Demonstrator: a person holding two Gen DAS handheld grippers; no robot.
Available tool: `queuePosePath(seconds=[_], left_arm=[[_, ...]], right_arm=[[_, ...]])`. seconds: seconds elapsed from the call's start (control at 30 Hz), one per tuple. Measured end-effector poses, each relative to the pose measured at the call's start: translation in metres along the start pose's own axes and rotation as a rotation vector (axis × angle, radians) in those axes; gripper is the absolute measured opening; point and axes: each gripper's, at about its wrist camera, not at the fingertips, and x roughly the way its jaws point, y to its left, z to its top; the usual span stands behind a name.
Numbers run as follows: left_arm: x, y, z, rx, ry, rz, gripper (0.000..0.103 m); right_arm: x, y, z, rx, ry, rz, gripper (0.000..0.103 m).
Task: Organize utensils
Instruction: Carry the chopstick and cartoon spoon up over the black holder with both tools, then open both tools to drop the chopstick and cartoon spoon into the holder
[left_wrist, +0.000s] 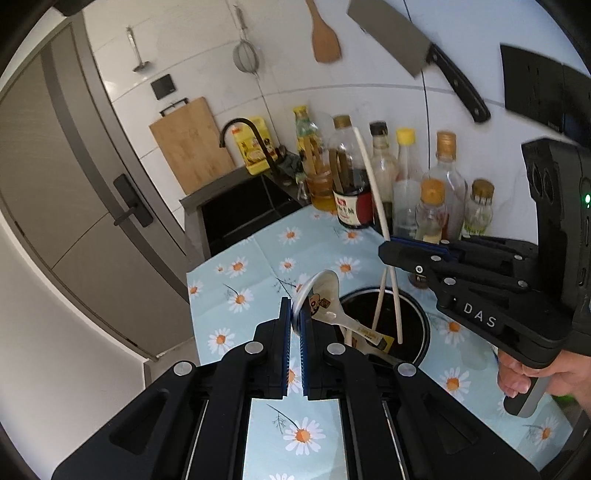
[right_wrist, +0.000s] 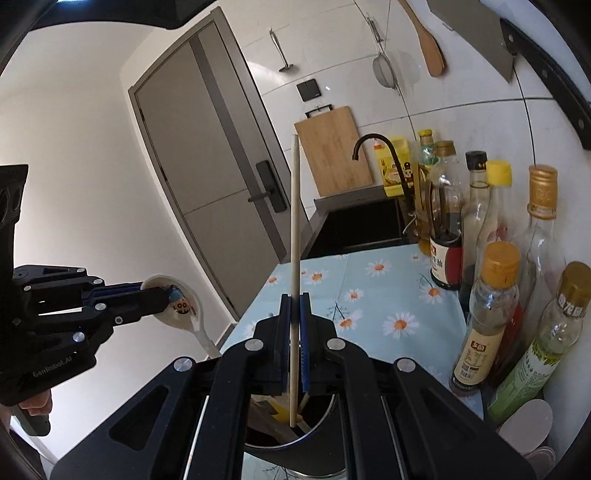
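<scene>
My left gripper (left_wrist: 294, 314) is shut on the bowl of a white ceramic spoon (left_wrist: 323, 295) with a cartoon print, held above the counter; its handle slants down into the round metal utensil holder (left_wrist: 424, 325). The spoon also shows in the right wrist view (right_wrist: 181, 299), with the left gripper (right_wrist: 155, 295) around it. My right gripper (right_wrist: 295, 306) is shut on a pale chopstick (right_wrist: 294, 229), held upright, its lower end inside the holder (right_wrist: 325, 410). In the left wrist view the right gripper (left_wrist: 391, 245) holds the chopstick (left_wrist: 373, 184) over the holder, beside a second chopstick (left_wrist: 380, 302).
A daisy-print cloth (left_wrist: 258, 266) covers the counter. Several sauce and oil bottles (right_wrist: 491, 314) stand along the wall at right. A black sink (left_wrist: 243, 210) with a faucet and a wooden cutting board (left_wrist: 192, 144) lie beyond. A cleaver (left_wrist: 399, 40), spatula and strainer hang on the wall.
</scene>
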Motion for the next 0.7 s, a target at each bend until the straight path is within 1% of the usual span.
queuePosePath(seconds=[0.17, 0.23, 0.27, 0.33, 0.37, 0.4, 0.5, 0.57, 0.63, 0.7], left_arm=[[0.013, -0.009, -0.003, 0.03, 0.034, -0.013, 0.004], [0.017, -0.011, -0.005, 0.027, 0.041, -0.018, 0.008], [0.019, -0.01, -0.006, 0.015, 0.048, -0.029, 0.008], [0.021, -0.011, -0.007, 0.004, 0.05, -0.033, 0.008], [0.021, -0.011, -0.008, 0.001, 0.046, -0.028, 0.008], [0.022, -0.011, -0.008, 0.001, 0.048, -0.026, 0.008], [0.019, -0.012, -0.009, -0.006, 0.041, -0.039, 0.015], [0.018, -0.01, -0.009, -0.014, 0.036, -0.043, 0.016], [0.016, -0.007, -0.009, -0.035, 0.03, -0.048, 0.02], [0.014, -0.007, -0.008, -0.042, 0.026, -0.046, 0.021]], right_arm=[[0.007, -0.002, -0.005, -0.005, 0.021, 0.004, 0.006], [0.01, -0.002, -0.007, -0.004, 0.044, 0.016, 0.006], [0.012, -0.002, -0.008, 0.0, 0.065, 0.026, 0.006], [0.014, -0.001, -0.011, -0.005, 0.08, 0.028, 0.008], [0.014, 0.0, -0.012, -0.009, 0.083, 0.024, 0.014], [0.013, 0.0, -0.013, -0.007, 0.083, 0.02, 0.018], [0.009, -0.002, -0.013, 0.009, 0.074, 0.025, 0.019], [0.005, -0.002, -0.014, 0.016, 0.071, 0.023, 0.019], [0.002, -0.002, -0.013, 0.021, 0.065, 0.025, 0.02], [-0.003, -0.001, -0.011, 0.02, 0.062, 0.023, 0.02]])
